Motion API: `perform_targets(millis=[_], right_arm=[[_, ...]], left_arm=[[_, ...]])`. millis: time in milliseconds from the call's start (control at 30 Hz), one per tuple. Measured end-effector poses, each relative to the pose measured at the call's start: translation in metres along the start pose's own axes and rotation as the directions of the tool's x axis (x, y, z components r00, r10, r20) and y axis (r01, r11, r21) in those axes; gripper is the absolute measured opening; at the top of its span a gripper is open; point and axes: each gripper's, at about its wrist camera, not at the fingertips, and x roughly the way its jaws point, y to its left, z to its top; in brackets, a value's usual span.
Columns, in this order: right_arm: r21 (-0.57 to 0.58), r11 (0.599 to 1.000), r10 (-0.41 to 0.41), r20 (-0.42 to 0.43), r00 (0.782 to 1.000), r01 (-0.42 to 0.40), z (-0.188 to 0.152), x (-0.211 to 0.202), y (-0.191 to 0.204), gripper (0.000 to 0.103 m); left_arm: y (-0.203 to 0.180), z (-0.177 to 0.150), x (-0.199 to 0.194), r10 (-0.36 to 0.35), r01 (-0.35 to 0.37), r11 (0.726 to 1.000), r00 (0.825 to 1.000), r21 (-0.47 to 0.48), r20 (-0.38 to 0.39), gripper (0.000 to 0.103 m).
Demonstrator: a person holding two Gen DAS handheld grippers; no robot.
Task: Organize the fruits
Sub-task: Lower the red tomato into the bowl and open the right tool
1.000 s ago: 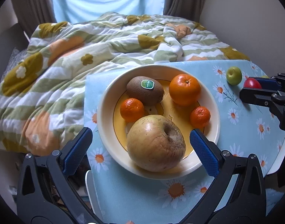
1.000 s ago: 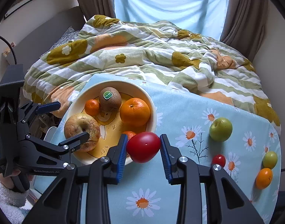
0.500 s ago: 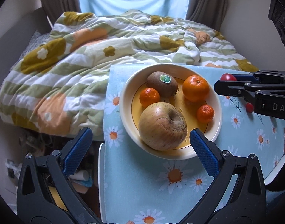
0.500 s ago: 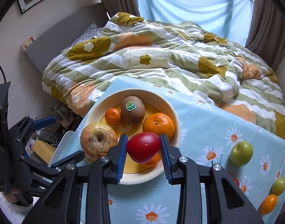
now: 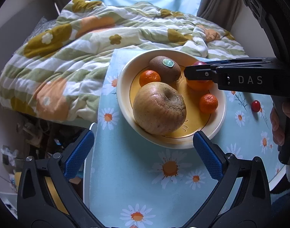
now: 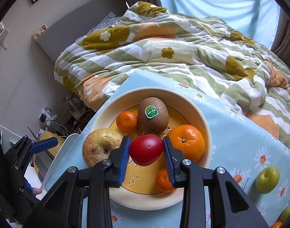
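The right gripper (image 6: pixel 146 150) clamps a red tomato (image 6: pixel 146 149) between its blue pads above a cream bowl (image 6: pixel 204 121) on a daisy-print tablecloth (image 6: pixel 240 142). In the bowl lie a stickered kiwi (image 6: pixel 153 115), a large orange (image 6: pixel 186 142), a wrinkled apple (image 6: pixel 101 146) and two mandarins (image 6: pixel 127 122). A green apple (image 6: pixel 267 180) sits on the cloth to the right. The left gripper (image 6: pixel 31 148) shows at the left edge, beside a flowered quilt (image 6: pixel 164 51).

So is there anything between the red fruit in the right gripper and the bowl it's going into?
Nothing visible blocks it. The right gripper holds the red fruit over the bowl, above bare yellow floor between the big apple and the large orange.
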Motion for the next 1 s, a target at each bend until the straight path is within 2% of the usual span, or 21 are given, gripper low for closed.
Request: perform_targets(millis=[33, 100, 200, 267, 367, 633, 900, 1000], right_arm=[[0.000, 1.000, 0.005, -0.001, 1.000, -0.005, 0.001, 0.000, 0.000, 0.035], [0.003, 1.000, 0.021, 0.000, 1.000, -0.021, 0.001, 0.000, -0.001, 0.062], [0.006, 1.000, 0.026, 0.010, 1.000, -0.026, 0.000, -0.005, 0.000, 0.086], [0.004, 1.000, 0.012, 0.025, 1.000, -0.012, -0.002, -0.009, 0.001, 0.089], [0.004, 1.000, -0.020, 0.050, 0.999, 0.020, -0.005, -0.014, 0.001, 0.101], [0.032, 0.998, -0.064, 0.105, 0.992, 0.061, -0.011, -0.041, 0.002, 0.102], [0.094, 0.990, -0.118, 0.135, 0.984, 0.106, -0.022, -0.083, 0.004, 0.102], [0.147, 0.977, -0.173, 0.135, 0.976, 0.153, -0.031, -0.102, 0.000, 0.102]], left_arm=[[-0.001, -0.001, 0.000, 0.000, 0.000, 1.000, 1.000, -0.001, -0.001, 0.103], [-0.003, -0.003, 0.000, -0.001, 0.001, 1.000, 1.000, -0.004, -0.006, 0.103], [-0.005, -0.007, -0.003, 0.001, -0.001, 1.000, 1.000, -0.003, -0.011, 0.103], [-0.006, -0.009, -0.005, 0.002, -0.002, 1.000, 1.000, -0.003, -0.013, 0.103], [-0.006, -0.010, -0.008, 0.002, -0.002, 1.000, 1.000, -0.001, -0.014, 0.103], [-0.008, -0.008, -0.025, 0.004, -0.005, 1.000, 1.000, 0.028, 0.012, 0.103], [-0.014, 0.004, -0.055, -0.041, 0.034, 0.994, 0.997, 0.100, 0.066, 0.103], [-0.019, 0.009, -0.063, -0.064, 0.053, 0.990, 0.994, 0.130, 0.086, 0.103]])
